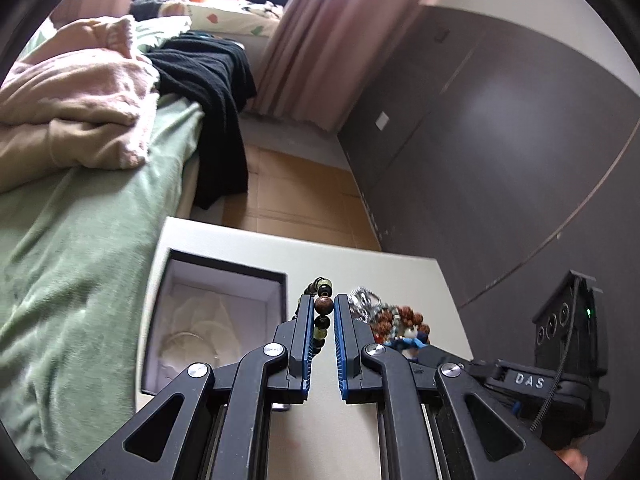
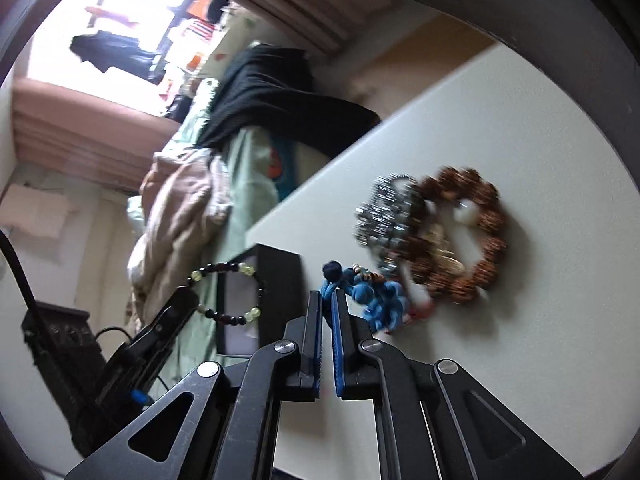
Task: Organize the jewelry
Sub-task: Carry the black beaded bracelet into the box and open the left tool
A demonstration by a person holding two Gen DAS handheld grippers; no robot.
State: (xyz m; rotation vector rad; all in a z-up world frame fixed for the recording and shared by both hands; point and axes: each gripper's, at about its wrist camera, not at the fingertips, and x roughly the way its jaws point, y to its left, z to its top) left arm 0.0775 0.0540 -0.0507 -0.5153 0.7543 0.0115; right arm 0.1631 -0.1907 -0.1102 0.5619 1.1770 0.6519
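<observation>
My left gripper [image 1: 323, 305] is shut on a dark beaded bracelet [image 1: 323, 307] with pale green beads, held above the white table beside the open black jewelry box [image 1: 212, 320]. The same bracelet [image 2: 230, 294] hangs from the left gripper in the right wrist view. My right gripper [image 2: 328, 300] is shut on the cord of a blue knotted bracelet [image 2: 376, 298], which still touches the table. Beside it lie a silver chain bracelet [image 2: 386, 216] and a brown seed-bead bracelet [image 2: 464, 236]; these also show in the left wrist view [image 1: 400, 318].
The white table [image 1: 360, 264] stands next to a bed with a green sheet [image 1: 80, 260], a pink blanket and a black garment. A dark wardrobe wall [image 1: 500, 140] is to the right. The box holds pale items on a white lining.
</observation>
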